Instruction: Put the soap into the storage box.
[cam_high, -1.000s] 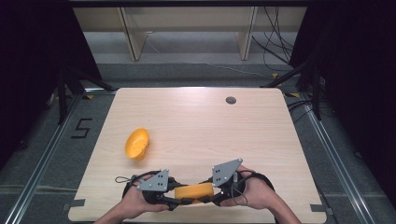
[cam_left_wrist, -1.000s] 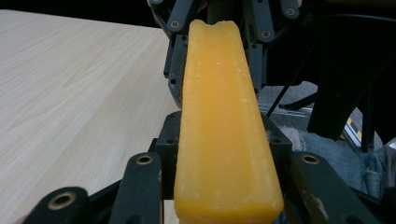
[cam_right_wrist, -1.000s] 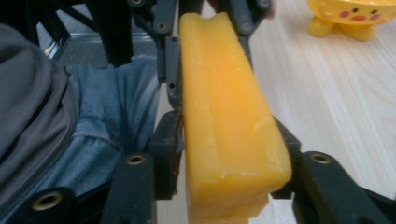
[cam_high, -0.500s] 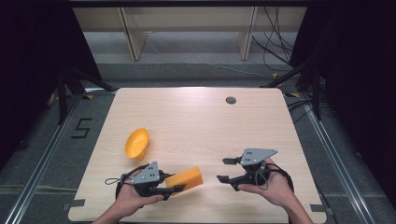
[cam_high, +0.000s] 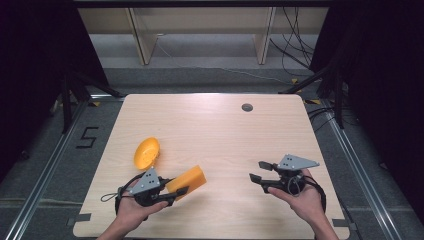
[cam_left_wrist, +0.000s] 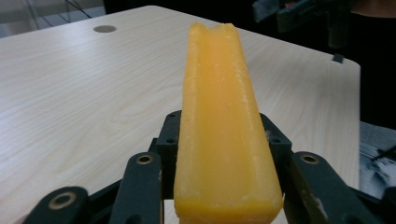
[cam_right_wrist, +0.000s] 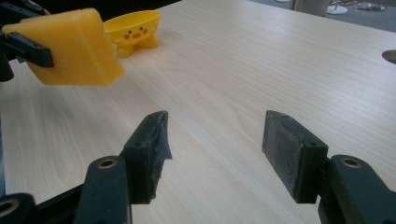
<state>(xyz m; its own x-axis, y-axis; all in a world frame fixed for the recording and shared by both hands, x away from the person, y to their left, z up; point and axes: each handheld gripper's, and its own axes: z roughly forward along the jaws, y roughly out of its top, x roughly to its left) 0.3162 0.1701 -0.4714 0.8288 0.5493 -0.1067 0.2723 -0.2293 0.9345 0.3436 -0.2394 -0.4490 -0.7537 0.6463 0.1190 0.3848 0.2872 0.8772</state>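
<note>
Orange block (cam_high: 187, 180): held clear above the desk (cam_high: 225, 130), clamped in the left gripper (cam_high: 172, 192).
Right gripper (cam_high: 256, 171): jaws wide apart, holding nothing, well away from the block.
Yellow duck bowl (cam_high: 147, 152): near the block.
Risk: the long block could pivot or slip, because only its near end is pinched.

Pale wood desk (cam_high: 215, 125) with round grommet hole (cam_high: 247, 107) at 1 o'clock. Grey floor (cam_high: 200, 75) around, "5" marking (cam_high: 87, 137) at 9 o'clock. Wooden shelf legs (cam_high: 142, 35) and cables (cam_high: 295, 45) at 12 o'clock. Dark sides.
</note>
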